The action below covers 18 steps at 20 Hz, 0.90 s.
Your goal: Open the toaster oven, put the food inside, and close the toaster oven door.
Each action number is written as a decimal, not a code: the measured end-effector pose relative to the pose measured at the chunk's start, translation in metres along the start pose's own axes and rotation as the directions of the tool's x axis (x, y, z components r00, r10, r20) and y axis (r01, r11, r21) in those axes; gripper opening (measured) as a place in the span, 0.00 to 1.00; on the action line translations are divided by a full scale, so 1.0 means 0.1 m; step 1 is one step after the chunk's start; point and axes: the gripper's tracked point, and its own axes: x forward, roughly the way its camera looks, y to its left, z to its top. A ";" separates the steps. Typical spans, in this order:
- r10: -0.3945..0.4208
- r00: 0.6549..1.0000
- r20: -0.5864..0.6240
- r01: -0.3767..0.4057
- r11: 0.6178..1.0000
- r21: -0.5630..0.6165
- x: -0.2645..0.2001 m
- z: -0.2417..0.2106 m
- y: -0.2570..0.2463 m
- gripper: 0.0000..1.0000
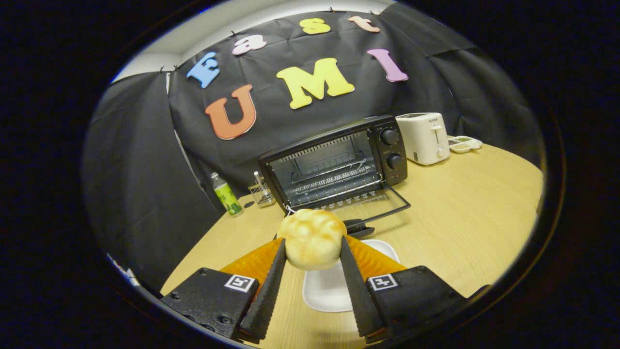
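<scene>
A round, golden-brown bun [311,237] is held between my two fingers, lifted above the wooden table. My gripper [312,242] is shut on it, one finger pressing each side. Beyond the bun stands a black toaster oven [334,162] with its glass door [370,206] folded down flat toward me, showing the wire rack inside. Two knobs sit on its right panel. Below the fingers lies a white rectangular plate [329,286], bare.
A white pop-up toaster [425,138] stands right of the oven, with a small dish [464,144] past it. Left of the oven are a green-labelled bottle [226,195] and a clear glass holder [262,192]. The wooden table [465,213] stretches out to the right.
</scene>
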 end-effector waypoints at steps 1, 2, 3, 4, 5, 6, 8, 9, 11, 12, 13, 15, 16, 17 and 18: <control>0.013 1.000 0.014 -0.013 1.000 0.017 0.06 0.07 0.00 0.71; 0.025 0.999 0.026 -0.026 0.999 0.026 0.13 0.15 0.01 0.71; 0.041 0.998 0.050 -0.042 0.998 0.038 0.21 0.26 0.00 0.71; 0.054 0.997 0.062 -0.057 0.997 0.055 0.30 0.35 0.01 0.71; 0.066 0.995 0.078 -0.072 0.994 0.079 0.39 0.44 0.00 0.71; 0.074 0.993 0.089 -0.083 0.991 0.101 0.49 0.54 -0.01 0.71; 0.071 0.991 0.110 -0.087 0.984 0.152 0.68 0.69 -0.06 0.71; 0.067 0.991 0.116 -0.087 0.981 0.174 0.78 0.74 -0.09 0.71; 0.061 0.991 0.122 -0.085 0.975 0.204 0.98 0.81 -0.12 0.71; 0.054 0.992 0.115 -0.079 0.973 0.219 1.07 0.81 -0.14 0.71; 0.050 0.993 0.110 -0.074 0.970 0.233 1.18 0.83 -0.14 0.71; 0.021 0.998 0.057 -0.035 0.963 0.266 1.37 0.77 -0.18 0.71; 0.013 0.999 0.043 -0.025 0.957 0.290 1.47 0.78 -0.18 0.71; 0.006 0.999 0.040 -0.018 0.952 0.305 1.58 0.83 -0.19 0.71; -0.009 0.999 0.036 -0.003 0.948 0.319 1.66 0.88 -0.22 0.71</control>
